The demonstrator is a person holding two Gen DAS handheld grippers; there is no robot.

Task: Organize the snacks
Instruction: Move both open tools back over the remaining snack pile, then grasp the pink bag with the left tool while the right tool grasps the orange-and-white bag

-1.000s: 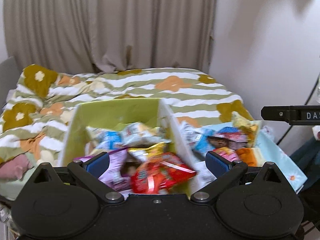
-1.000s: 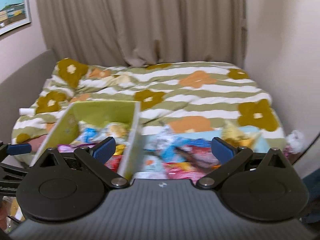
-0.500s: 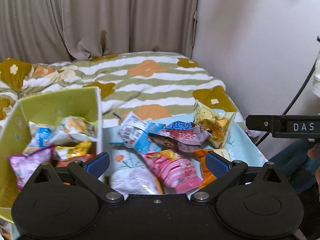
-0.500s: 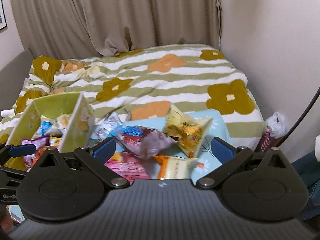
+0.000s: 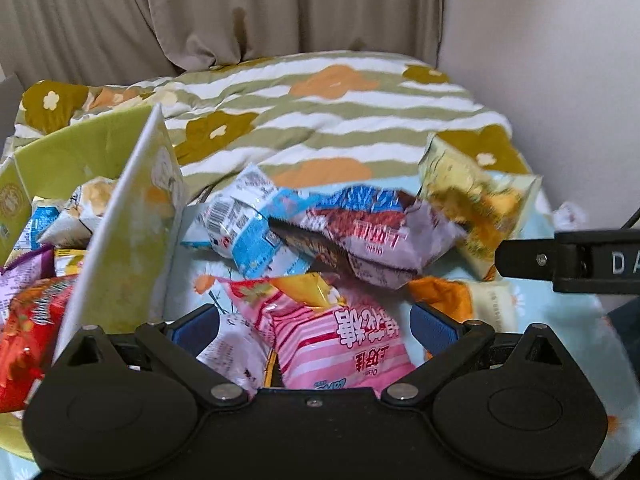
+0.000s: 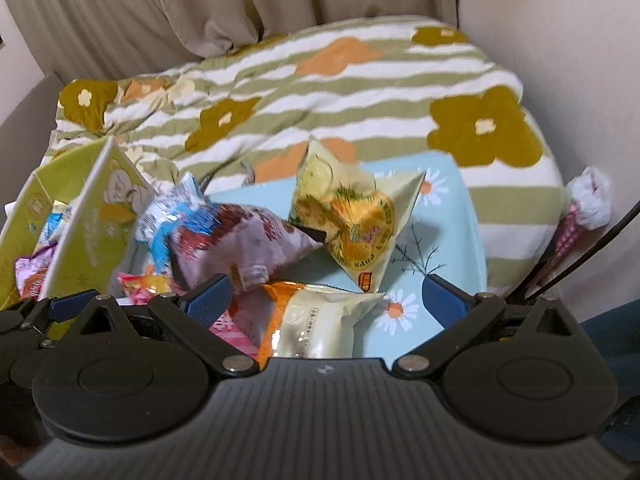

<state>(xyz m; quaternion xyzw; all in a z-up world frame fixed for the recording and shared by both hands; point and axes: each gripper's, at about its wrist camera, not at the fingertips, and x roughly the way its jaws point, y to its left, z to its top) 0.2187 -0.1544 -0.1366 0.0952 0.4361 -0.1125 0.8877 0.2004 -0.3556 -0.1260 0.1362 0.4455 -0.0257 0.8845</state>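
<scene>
A green box (image 5: 120, 216) holding several snack bags stands at the left; it also shows in the right wrist view (image 6: 84, 232). Loose snack bags lie on a light blue floral cloth (image 6: 444, 224): a pink striped bag (image 5: 340, 344), a purple-brown bag (image 5: 368, 240), a blue-white bag (image 5: 248, 232), a yellow bag (image 6: 352, 216) and a cream-orange bag (image 6: 316, 320). My left gripper (image 5: 314, 322) is open, low over the pink striped bag. My right gripper (image 6: 326, 294) is open, low over the cream-orange bag. Neither holds anything.
The cloth lies on a bed with a striped floral duvet (image 5: 340, 120). Curtains (image 5: 240, 12) hang behind and a wall (image 5: 560, 60) stands at the right. A dark cable (image 6: 592, 248) and a pink-white thing (image 6: 588, 204) sit past the bed's right edge.
Both grippers have swung from the green box to the right and dropped closer over the loose bags. Both stay open.
</scene>
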